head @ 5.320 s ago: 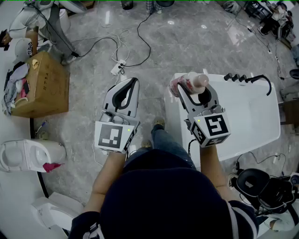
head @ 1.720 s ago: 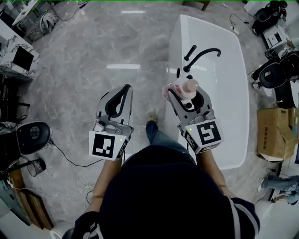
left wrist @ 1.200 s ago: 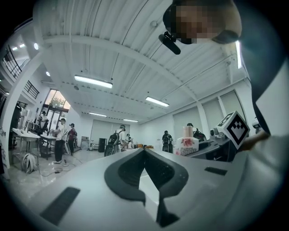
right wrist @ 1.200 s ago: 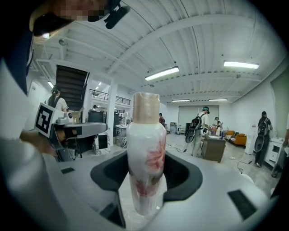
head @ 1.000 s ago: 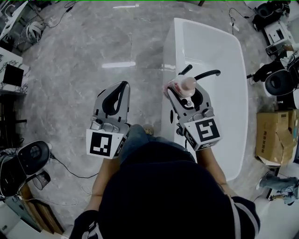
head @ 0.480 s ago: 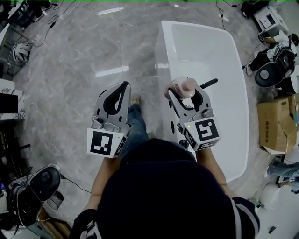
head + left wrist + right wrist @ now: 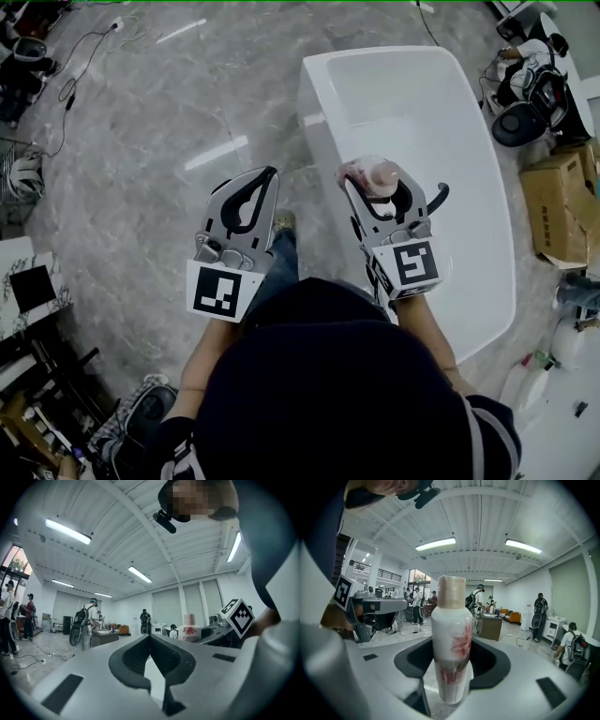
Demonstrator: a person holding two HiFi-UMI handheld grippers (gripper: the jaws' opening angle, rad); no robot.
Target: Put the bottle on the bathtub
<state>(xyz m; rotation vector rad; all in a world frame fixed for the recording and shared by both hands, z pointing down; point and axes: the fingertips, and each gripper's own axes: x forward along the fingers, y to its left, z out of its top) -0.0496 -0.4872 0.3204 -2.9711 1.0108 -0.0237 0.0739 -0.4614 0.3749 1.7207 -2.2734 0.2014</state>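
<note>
A white bottle (image 7: 373, 174) with a pink flower print and a beige cap stands upright between the jaws of my right gripper (image 7: 377, 187), which is shut on it. In the right gripper view the bottle (image 7: 451, 644) fills the middle, gripped low on its body. It hangs over the near left rim of the white bathtub (image 7: 314, 105). My left gripper (image 7: 269, 175) is shut and holds nothing, over the grey floor to the left of the tub. In the left gripper view the jaws of the left gripper (image 7: 156, 682) meet, and the bottle (image 7: 189, 631) shows to the right.
A black faucet (image 7: 438, 197) curves up on the tub just right of my right gripper. A cardboard box (image 7: 553, 192) and black gear (image 7: 525, 89) stand beyond the tub on the right. Cables lie on the marble floor at the top left. Several people stand far off in both gripper views.
The person has walked along the tub, which now lies further up and right in the head view, with the faucet beside my right gripper. Both grippers keep their pose, and the bottle stays held.
</note>
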